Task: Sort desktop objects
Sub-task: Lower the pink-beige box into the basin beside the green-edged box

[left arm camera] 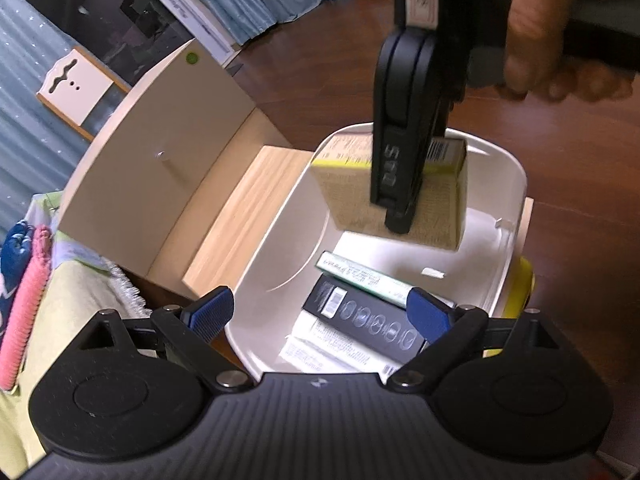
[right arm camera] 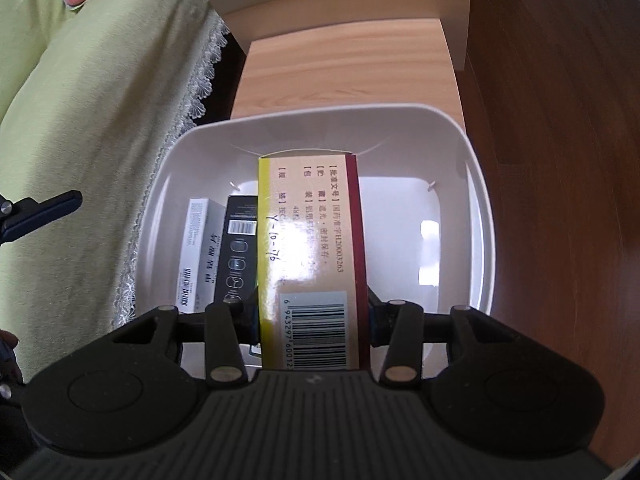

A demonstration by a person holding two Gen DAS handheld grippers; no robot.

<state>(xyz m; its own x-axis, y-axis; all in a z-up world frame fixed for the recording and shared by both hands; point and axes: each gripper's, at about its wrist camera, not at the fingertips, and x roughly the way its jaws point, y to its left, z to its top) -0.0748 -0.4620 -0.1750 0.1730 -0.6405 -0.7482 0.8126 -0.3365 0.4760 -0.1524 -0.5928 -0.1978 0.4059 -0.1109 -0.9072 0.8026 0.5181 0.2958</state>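
Observation:
A white plastic bin (left arm camera: 508,184) (right arm camera: 476,184) stands on a light wood stool. Inside it lie a black box (left arm camera: 360,316) (right arm camera: 236,248), a white box (left arm camera: 320,348) (right arm camera: 196,248) and a green-edged white box (left arm camera: 368,280). My right gripper (right arm camera: 312,316) (left arm camera: 400,200) is shut on a tan medicine box (right arm camera: 312,240) (left arm camera: 352,192) with a yellow edge and a barcode, and holds it above the bin's inside. My left gripper (left arm camera: 320,312) stands open at the bin's near rim with nothing between its blue pads (left arm camera: 212,310).
The stool's wood top (left arm camera: 240,216) (right arm camera: 344,68) extends beyond the bin, with a cream cabinet (left arm camera: 152,140) behind it. A yellow-green cloth with lace trim (right arm camera: 80,140) (left arm camera: 72,304) lies to the left. Dark wood floor (right arm camera: 560,120) spreads to the right. A hand (left arm camera: 552,40) grips the right tool.

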